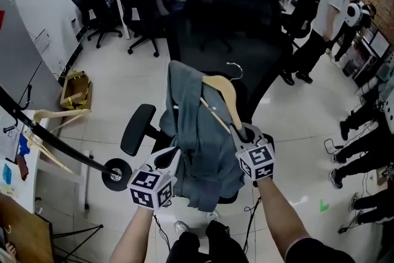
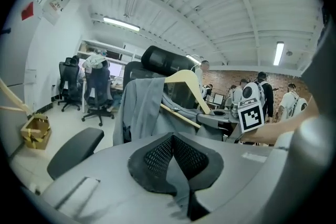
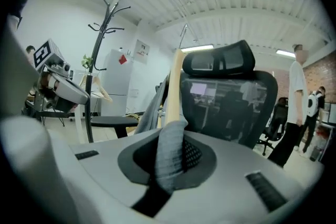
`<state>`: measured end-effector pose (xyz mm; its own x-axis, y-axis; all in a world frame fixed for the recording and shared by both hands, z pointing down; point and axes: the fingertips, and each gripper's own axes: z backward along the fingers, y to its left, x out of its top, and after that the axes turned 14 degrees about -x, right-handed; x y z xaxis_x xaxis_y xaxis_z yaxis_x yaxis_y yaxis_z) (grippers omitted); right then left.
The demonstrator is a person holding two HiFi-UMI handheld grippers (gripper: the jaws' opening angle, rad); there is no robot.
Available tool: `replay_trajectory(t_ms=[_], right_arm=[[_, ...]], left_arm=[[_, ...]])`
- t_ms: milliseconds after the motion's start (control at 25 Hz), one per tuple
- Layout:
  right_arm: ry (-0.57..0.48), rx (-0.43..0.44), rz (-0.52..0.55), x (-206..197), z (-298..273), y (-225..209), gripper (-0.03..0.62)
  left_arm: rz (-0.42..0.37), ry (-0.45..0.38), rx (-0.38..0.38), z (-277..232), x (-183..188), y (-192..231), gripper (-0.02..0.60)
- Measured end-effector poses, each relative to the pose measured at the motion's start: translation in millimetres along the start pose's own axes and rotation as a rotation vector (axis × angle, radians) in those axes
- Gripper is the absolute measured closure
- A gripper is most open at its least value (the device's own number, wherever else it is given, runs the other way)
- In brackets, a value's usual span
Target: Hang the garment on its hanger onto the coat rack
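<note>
While the grey garment (image 1: 198, 132) hangs on its hanger (image 1: 223, 93) between them, the left gripper (image 1: 175, 156) pinches its cloth and the right gripper (image 1: 239, 131) clamps the cloth-covered hanger end.

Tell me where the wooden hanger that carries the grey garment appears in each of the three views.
Head view: the wooden hanger is at centre, slanting over the grey garment.
Left gripper view: the hanger is above centre, slightly right.
Right gripper view: the hanger is at centre, edge-on, a pale upright strip.
Shared landmark: the black office chair stands behind it in all three views.
</note>
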<state>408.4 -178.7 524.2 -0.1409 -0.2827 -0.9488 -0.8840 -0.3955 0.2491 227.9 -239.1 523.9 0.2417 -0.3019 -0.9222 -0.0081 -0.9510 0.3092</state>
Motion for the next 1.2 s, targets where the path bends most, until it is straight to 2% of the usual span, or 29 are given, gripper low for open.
replay_trajectory(t_ms=[440, 680, 920, 1200], right_arm=[[-0.144, -0.001, 0.004, 118.5, 76.3, -14.4, 0.553], [-0.214, 0.025, 0.058, 168.9, 106.2, -25.3, 0.553], [-0.3, 0.149, 0.1, 216.7, 130.3, -28.6, 0.553], [-0.379, 0.358, 0.104, 249.9, 174.7, 1.7, 0.553]], left_arm=[[-0.134, -0.074, -0.042, 46.1, 83.4, -28.8, 0.58], [-0.212, -0.135, -0.033, 55.3, 130.9, -53.6, 0.58], [-0.284, -0.207, 0.059, 79.6, 175.8, -80.6, 0.58], [-0.31, -0.279, 0.21, 133.8, 195.7, -119.5, 0.58]])
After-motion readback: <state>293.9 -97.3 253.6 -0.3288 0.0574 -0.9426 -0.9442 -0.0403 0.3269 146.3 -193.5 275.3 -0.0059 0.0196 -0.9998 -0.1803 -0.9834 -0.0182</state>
